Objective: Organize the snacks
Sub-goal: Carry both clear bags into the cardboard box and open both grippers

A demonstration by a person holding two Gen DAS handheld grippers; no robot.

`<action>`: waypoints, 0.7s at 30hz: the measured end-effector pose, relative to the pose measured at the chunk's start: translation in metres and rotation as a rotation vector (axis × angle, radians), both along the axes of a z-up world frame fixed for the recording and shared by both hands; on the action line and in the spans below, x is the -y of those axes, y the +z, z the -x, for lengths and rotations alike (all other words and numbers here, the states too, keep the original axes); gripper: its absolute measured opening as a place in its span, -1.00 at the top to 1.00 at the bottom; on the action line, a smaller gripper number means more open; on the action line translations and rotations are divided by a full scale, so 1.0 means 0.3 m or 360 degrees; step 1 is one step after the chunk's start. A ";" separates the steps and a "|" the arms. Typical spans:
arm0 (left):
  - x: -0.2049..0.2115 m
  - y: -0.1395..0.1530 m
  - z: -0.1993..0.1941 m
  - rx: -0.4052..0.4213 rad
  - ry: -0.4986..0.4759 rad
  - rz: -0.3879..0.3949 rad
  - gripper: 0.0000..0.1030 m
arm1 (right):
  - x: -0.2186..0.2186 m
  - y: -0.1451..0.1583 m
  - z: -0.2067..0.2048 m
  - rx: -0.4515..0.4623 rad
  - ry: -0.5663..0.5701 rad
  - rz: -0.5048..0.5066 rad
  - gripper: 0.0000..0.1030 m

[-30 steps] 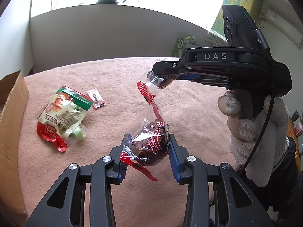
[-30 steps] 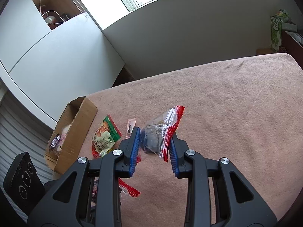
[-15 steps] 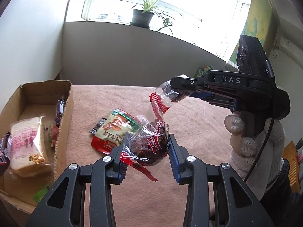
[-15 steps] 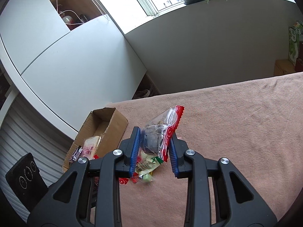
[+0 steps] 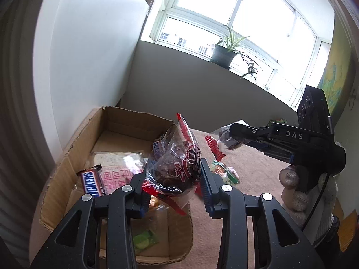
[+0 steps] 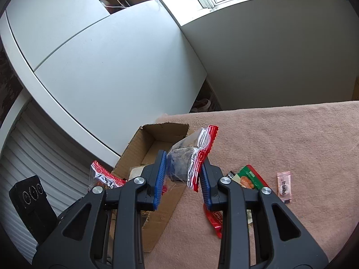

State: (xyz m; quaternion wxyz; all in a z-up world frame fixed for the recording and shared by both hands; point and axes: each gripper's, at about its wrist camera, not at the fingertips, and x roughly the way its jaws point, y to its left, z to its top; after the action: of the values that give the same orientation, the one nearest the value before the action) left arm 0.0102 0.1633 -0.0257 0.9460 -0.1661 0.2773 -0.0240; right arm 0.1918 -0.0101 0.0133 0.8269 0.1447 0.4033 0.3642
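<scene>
Left hand-held gripper: pads pressed on one clear packet with red ends, dark snack inside. Its long axis runs from the red strip at lower centre up to the red tip above. It hangs over the right edge of the cardboard box.

Right hand-held gripper: jaws narrow, clamped on a second clear red-edged packet, red edge upright, held above the box's near corner.

Box, one, open, at left on the pink-covered surface. Inside it: one Snickers bar, one pink bread packet, one green-labelled sachet.

On the surface, lower right of the right view: one green and red pouch and one small pink sachet, lying upright in the frame.
</scene>
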 end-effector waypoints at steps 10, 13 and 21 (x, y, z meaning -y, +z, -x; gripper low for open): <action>-0.183 -0.020 0.042 -0.0027 0.0190 0.0068 0.30 | -0.214 -0.077 0.061 -0.0023 0.0242 0.0096 0.43; -0.191 -0.027 0.020 -0.0051 0.0205 0.0083 0.29 | -0.240 -0.088 0.074 -0.0017 0.0290 0.0107 0.42; -0.164 0.001 -0.070 -0.0057 0.0260 0.0097 -0.05 | -0.249 -0.091 0.089 0.0005 0.0344 0.0122 -0.35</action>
State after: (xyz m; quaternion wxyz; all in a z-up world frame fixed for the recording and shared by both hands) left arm 0.0314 0.2126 -0.0253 0.9342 -0.2175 0.2789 0.0478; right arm 0.1649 0.0646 -0.0140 0.7883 0.0680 0.4290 0.4358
